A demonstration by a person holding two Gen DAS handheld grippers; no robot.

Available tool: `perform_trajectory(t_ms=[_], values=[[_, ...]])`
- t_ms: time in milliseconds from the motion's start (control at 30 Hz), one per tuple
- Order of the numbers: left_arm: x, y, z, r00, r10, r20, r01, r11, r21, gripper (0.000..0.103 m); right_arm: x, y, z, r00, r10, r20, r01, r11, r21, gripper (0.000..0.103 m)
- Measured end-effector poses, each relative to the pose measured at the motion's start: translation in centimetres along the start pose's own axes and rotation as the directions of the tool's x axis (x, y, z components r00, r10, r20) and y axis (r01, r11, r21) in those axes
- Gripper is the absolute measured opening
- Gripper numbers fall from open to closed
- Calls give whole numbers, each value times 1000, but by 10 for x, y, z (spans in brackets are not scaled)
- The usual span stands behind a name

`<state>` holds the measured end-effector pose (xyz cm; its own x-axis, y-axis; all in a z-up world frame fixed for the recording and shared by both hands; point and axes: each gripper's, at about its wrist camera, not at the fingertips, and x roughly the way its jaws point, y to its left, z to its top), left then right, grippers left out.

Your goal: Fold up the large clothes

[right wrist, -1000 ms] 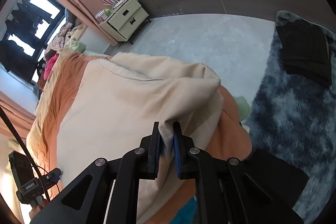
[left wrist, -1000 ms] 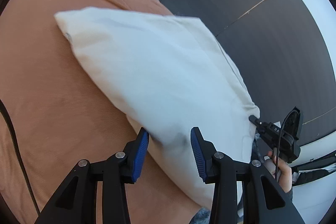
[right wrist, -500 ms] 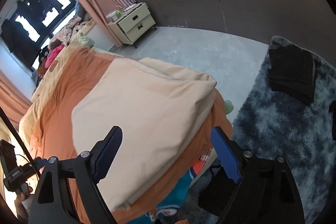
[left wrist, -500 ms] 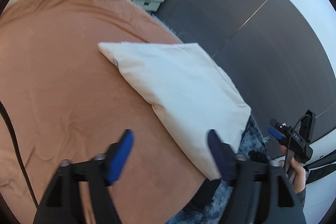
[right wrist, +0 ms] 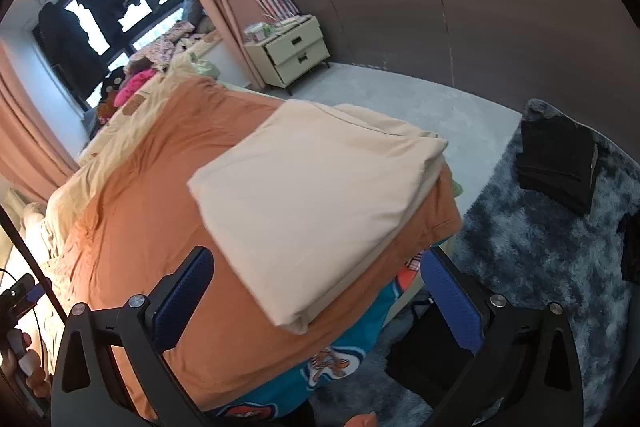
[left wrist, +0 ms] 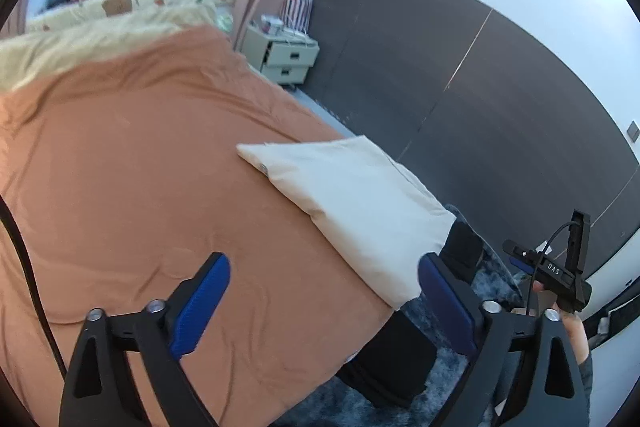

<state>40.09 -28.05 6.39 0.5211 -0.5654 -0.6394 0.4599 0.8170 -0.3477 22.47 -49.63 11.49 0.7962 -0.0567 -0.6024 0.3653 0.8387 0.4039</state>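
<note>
In the left wrist view, the left tongs (left wrist: 322, 301), just opened, stand wide apart and empty above the orange bed (left wrist: 132, 187); the folded cream cloth (left wrist: 352, 199) lies at the bed's corner and could slide off that edge. "DAS" is legible on the other tool. In the right wrist view, the right tongs (right wrist: 320, 299), likewise just opened, hold nothing; the cream bundle (right wrist: 312, 195) sits near the overhang, its loose layers liable to slump; no writing is readable.

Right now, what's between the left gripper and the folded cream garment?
Only bare orange bedspread separates the open left gripper from the folded cream garment, as the left wrist view shows.
</note>
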Motion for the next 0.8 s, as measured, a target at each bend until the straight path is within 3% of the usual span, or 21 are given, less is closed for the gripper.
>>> perform_trajectory(t_ms=[167,333,800], values=[[-48,-10,-17,998,33,57,-36,997,62,102,-23,10,-22,999,23,23,-22,999,-26,103],[-89,-18,-36,996,24,84,-30,997,65,102,-44,15,-46,998,55,29,-53,998,-46,103],[-181,-34,-102,974,99,203,-112,992,55,102,-106,23,-105,989,131,63,-123,986,-116,103]])
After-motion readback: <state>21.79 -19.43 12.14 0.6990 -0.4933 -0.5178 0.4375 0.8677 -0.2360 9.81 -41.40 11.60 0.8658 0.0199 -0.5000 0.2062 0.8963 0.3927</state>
